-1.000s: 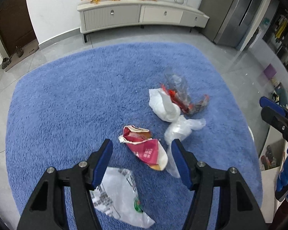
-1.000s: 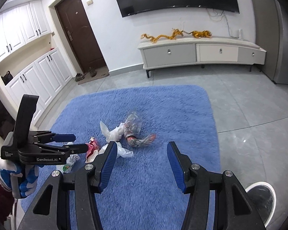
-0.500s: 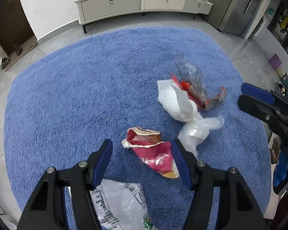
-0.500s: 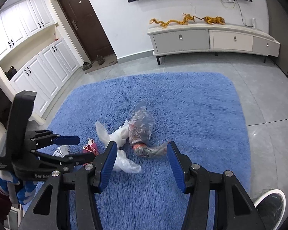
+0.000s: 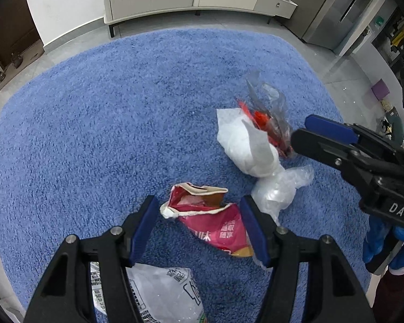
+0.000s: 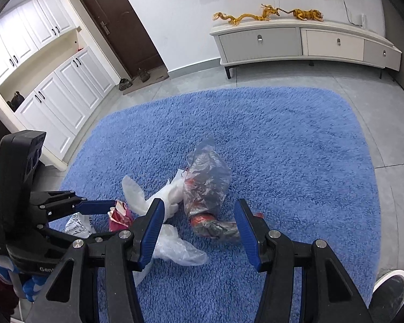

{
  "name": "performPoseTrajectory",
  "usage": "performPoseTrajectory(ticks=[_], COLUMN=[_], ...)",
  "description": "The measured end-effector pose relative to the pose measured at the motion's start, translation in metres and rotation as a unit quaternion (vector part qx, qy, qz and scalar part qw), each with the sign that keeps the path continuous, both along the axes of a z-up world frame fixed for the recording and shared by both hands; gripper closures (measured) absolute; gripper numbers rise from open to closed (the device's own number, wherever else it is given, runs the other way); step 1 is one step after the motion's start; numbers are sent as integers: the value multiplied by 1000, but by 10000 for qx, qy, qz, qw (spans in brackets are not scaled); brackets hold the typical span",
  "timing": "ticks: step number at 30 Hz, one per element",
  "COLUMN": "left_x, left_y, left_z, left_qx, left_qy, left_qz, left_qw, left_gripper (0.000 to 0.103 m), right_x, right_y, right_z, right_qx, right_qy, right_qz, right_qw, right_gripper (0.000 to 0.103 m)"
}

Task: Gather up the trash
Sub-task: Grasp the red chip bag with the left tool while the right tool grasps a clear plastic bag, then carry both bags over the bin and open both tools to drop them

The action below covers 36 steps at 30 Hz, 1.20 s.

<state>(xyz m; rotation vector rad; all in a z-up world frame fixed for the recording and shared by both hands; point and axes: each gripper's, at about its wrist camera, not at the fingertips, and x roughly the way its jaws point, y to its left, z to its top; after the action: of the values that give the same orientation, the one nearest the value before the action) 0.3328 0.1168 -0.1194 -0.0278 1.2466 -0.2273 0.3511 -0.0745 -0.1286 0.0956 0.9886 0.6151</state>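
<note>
Trash lies on a blue rug [image 5: 94,123]. A crumpled red snack bag [image 5: 212,220] sits between the open jaws of my left gripper [image 5: 199,226], close above the rug. A white printed bag [image 5: 164,293] lies under it. A white crumpled bag [image 5: 245,145], a clear plastic bag [image 5: 277,188] and a clear wrapper with red print [image 5: 266,113] lie to the right. My right gripper [image 6: 199,228] is open, its jaws either side of the clear red-print wrapper [image 6: 206,188]. The red bag [image 6: 119,215] and white bag [image 6: 148,199] also show in the right wrist view.
A white TV cabinet [image 6: 304,43] stands against the far wall on grey tile floor. White cupboards [image 6: 54,94] and a brown door [image 6: 121,27] are on the left. A steel fridge [image 5: 336,13] stands at the right. A shoe [image 6: 390,290] is by the rug's near right edge.
Both grippers have moved forward and down toward the trash. The red bag now sits between the left jaws, the red-print wrapper between the right jaws. Both stay open.
</note>
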Motion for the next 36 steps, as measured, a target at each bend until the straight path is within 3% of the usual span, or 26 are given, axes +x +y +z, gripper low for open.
performPoseTrajectory(ticks=[4, 6, 15, 19, 24, 36], left_x=[7, 11, 19, 13, 4, -37], left_y=[-4, -3, 13, 25, 33, 39], left_z=[-1, -1, 4, 7, 22, 88], left_qx=[-85, -137, -313, -407, -476, -717], left_qy=[-11, -11, -88, -163, -367, -1014], left_qz=[30, 47, 224, 280, 362, 367], left_qw=[10000, 9999, 9992, 9986, 9975, 9916], left_gripper=[47, 48, 55, 61, 62, 62], right_x=[6, 9, 17, 11, -2, -46], right_y=[2, 2, -16, -26, -31, -62], right_z=[-6, -9, -19, -10, 7, 54], right_qx=[6, 32, 325, 398, 447, 460], right_qy=[92, 159, 370, 217, -20, -542], right_qz=[1, 2, -196, -279, -357, -659], right_qw=[10000, 9999, 9986, 9986, 9984, 9953], right_gripper=[52, 62, 85, 87, 88, 89])
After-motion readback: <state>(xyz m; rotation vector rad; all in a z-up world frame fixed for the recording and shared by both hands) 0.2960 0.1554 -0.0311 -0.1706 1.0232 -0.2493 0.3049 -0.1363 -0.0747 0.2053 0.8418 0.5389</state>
